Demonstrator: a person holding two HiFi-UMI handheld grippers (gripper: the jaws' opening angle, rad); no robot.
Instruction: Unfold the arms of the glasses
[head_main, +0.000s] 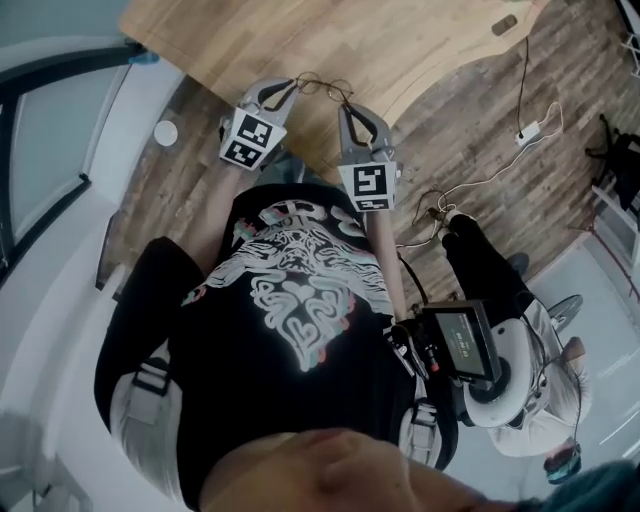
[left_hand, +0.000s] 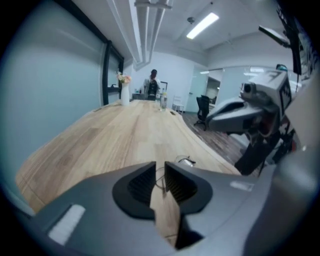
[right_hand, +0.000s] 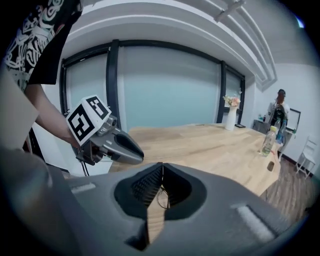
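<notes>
Two grippers, left gripper (left_hand: 160, 172) and right gripper (right_hand: 162, 174), each clamped on wire glasses (head_main: 322, 86); frame mostly hidden between the jaws.

Long light-wood bench (left_hand: 115, 145) with a curved edge, dark wood-plank floor (head_main: 470, 120) beside it. Pale glass wall panels in dark frames (right_hand: 165, 85) along one side. White ceiling, lit fluorescent strip light (left_hand: 202, 25). White vase with flowers (right_hand: 230, 119) near the bench's far end, black office chair (left_hand: 202, 107) off to the side. Thin white cable (head_main: 500, 165) trails across the floor.
</notes>
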